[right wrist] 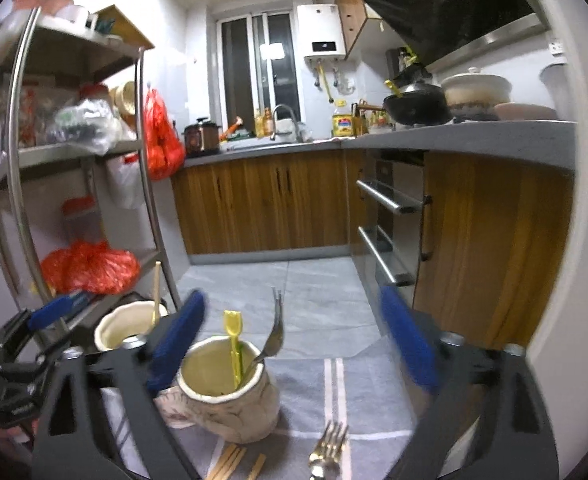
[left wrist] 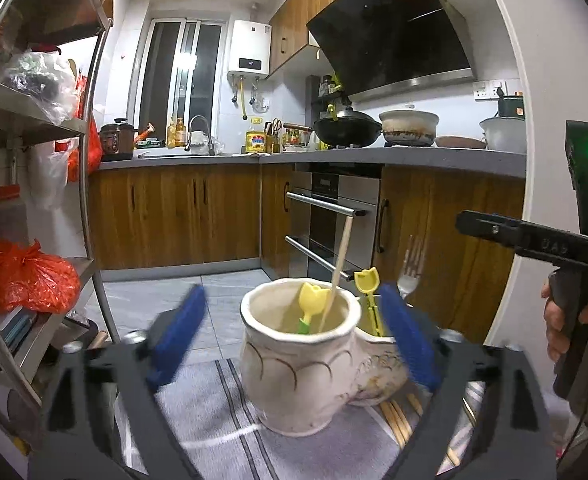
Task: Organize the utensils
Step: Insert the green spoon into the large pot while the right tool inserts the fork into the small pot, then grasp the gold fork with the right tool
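Two cream ceramic holders stand on a grey striped cloth (left wrist: 214,420). In the left wrist view the near holder (left wrist: 297,364) has a yellow pick (left wrist: 307,304) and one chopstick (left wrist: 339,268) in it. My left gripper (left wrist: 292,300) is open, its blue pads either side of that holder and not touching it. The second holder (right wrist: 230,400) contains a yellow pick (right wrist: 233,344) and a fork (right wrist: 274,336). My right gripper (right wrist: 294,304) is open above it, holding nothing. Another fork (right wrist: 327,452) and loose chopsticks (right wrist: 230,464) lie on the cloth.
A metal shelf rack (right wrist: 14,168) with red bags (right wrist: 94,268) stands at the left. An oven (left wrist: 333,220) and wooden cabinets (left wrist: 174,216) line the far side under a grey counter (left wrist: 413,158) with a wok (left wrist: 345,130). Tiled floor (right wrist: 301,292) lies beyond the cloth.
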The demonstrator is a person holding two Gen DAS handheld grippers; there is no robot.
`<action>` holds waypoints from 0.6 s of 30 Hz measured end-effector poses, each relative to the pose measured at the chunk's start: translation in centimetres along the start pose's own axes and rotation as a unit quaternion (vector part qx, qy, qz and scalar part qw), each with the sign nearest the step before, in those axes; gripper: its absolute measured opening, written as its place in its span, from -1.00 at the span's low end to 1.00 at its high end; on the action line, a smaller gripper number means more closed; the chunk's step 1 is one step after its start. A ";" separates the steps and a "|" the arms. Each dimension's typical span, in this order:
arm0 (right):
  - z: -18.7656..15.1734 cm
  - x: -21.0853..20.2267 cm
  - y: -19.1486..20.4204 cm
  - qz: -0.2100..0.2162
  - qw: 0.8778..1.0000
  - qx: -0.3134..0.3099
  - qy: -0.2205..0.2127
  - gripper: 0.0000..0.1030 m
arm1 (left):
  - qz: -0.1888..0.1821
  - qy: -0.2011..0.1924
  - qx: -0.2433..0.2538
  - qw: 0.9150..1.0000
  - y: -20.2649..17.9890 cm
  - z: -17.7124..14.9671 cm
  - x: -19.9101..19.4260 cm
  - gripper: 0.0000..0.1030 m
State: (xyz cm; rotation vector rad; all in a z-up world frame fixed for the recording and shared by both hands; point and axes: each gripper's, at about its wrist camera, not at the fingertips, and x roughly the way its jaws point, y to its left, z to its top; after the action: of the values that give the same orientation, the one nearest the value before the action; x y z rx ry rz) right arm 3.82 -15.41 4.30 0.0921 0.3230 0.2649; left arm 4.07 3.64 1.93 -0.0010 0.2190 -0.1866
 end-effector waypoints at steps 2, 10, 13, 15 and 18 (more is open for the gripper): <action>-0.4 -0.7 -0.4 -0.009 1.000 -0.001 0.004 0.90 | 0.001 0.002 0.000 1.000 -0.4 -0.1 -0.7 0.90; -4.4 -1.8 -1.7 -0.051 0.996 0.007 0.070 0.90 | -0.009 0.041 0.003 0.999 -2.3 -1.6 -2.5 0.90; -6.1 -1.8 -1.7 -0.055 0.994 0.007 0.096 0.90 | -0.013 0.065 0.003 0.998 -2.9 -2.7 -2.7 0.90; -7.2 -1.4 -1.8 -0.055 0.991 0.009 0.122 0.90 | -0.013 0.078 0.002 0.997 -3.2 -3.3 -2.7 0.90; -8.6 -0.9 -1.9 -0.058 0.986 0.009 0.154 0.90 | -0.019 0.091 -0.005 0.996 -3.6 -4.0 -2.7 0.90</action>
State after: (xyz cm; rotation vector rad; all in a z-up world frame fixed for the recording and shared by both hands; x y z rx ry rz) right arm 0.66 -17.07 -3.76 0.0504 0.6359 0.1608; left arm -0.06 0.71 -1.29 0.0019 0.4010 -0.2230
